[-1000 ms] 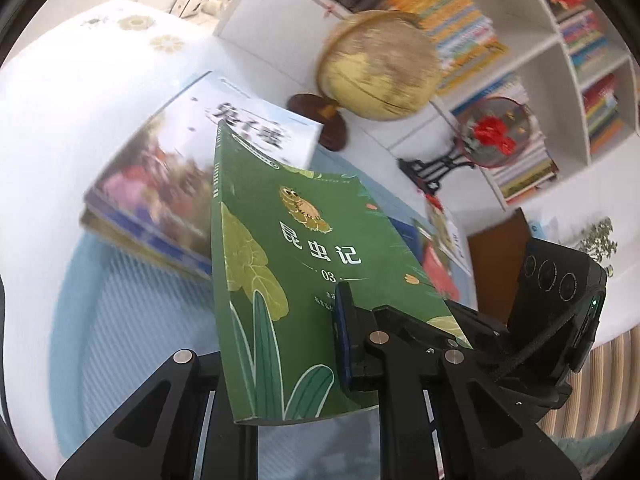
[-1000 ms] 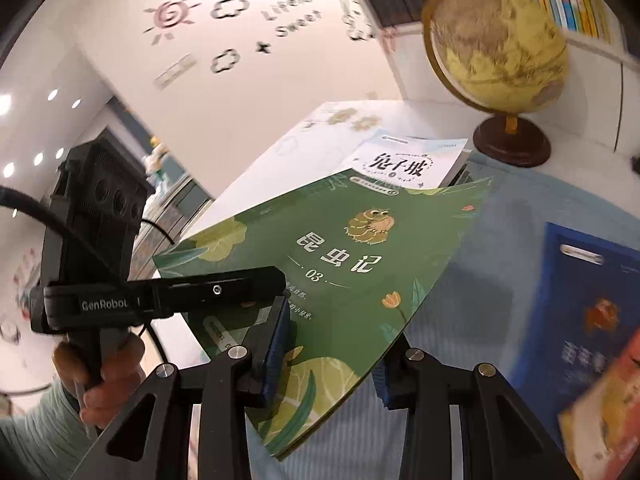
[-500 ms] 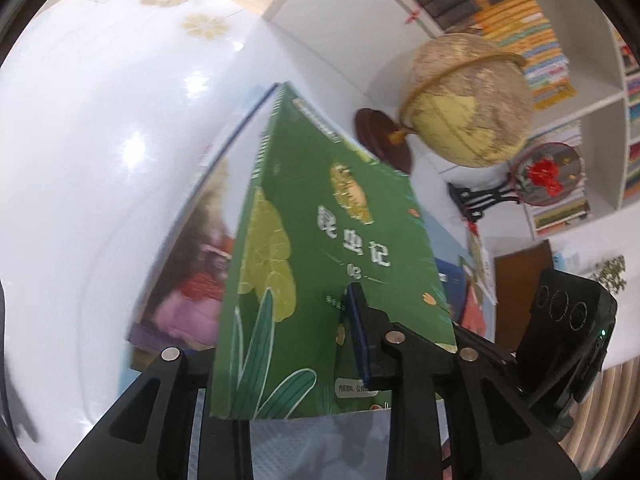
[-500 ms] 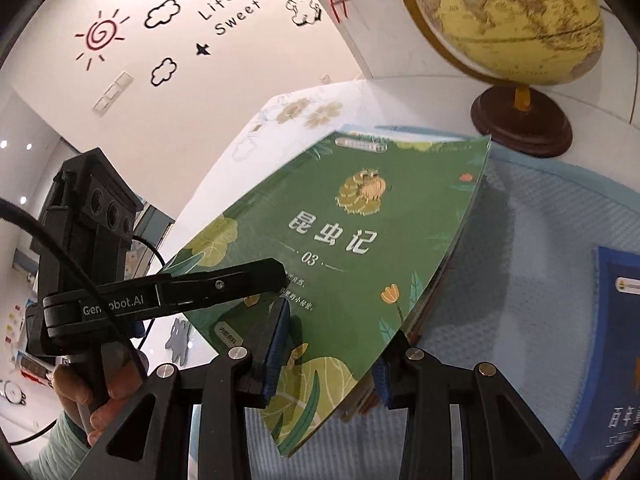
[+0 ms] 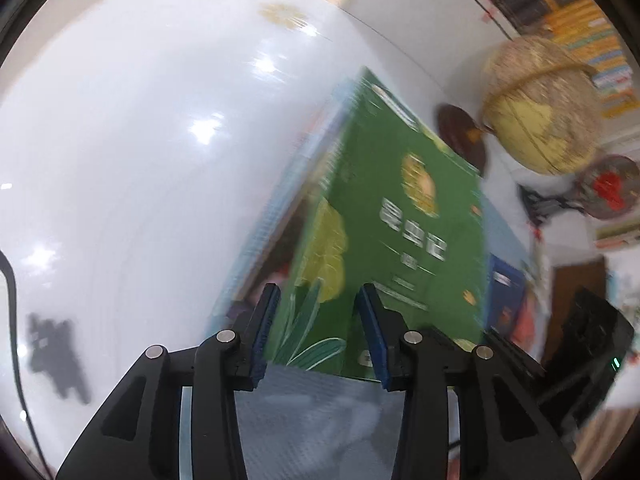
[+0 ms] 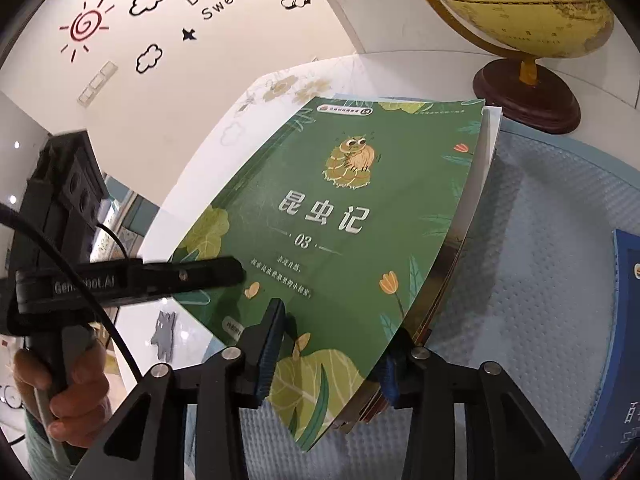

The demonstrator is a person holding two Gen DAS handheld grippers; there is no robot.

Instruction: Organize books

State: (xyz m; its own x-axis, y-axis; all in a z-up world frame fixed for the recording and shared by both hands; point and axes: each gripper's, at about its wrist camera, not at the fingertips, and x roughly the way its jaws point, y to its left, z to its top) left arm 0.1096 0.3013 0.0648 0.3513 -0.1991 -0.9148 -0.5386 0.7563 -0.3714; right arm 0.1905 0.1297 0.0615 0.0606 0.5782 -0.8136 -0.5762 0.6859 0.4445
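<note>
Green book [image 6: 340, 220] lies flat, cover up, on top of a stack of books [image 6: 444, 292]. The stack sits on the blue mat [image 6: 540, 240], straight ahead of both your tools.

Right gripper [image 6: 334, 332]: jaws part-spread and have just been opening. The near corner of the green book and the stack edge sit between them. The left pad is over the cover and the right pad is below the stack's right edge. The pads don't look like they're pressing, so no grip as far as I can see.

Left gripper [image 5: 319, 294]: jaws also part-spread and have just been opening. The near edge of the green book is between the pads with slack on both sides. That view is motion-blurred, so I can't tell whether there is any fine contact. From your right camera, one left finger lies across the cover's near left corner, with your hand [image 6: 68, 392] on the handle.

Globe [image 6: 520, 0] is ahead and to the right of the right tool, its wooden base just past the stack's far corner. A blue book [image 6: 624, 340] lies on the mat at far right, well apart from the stack. White table [image 5: 140, 160] runs off left of the left tool.
</note>
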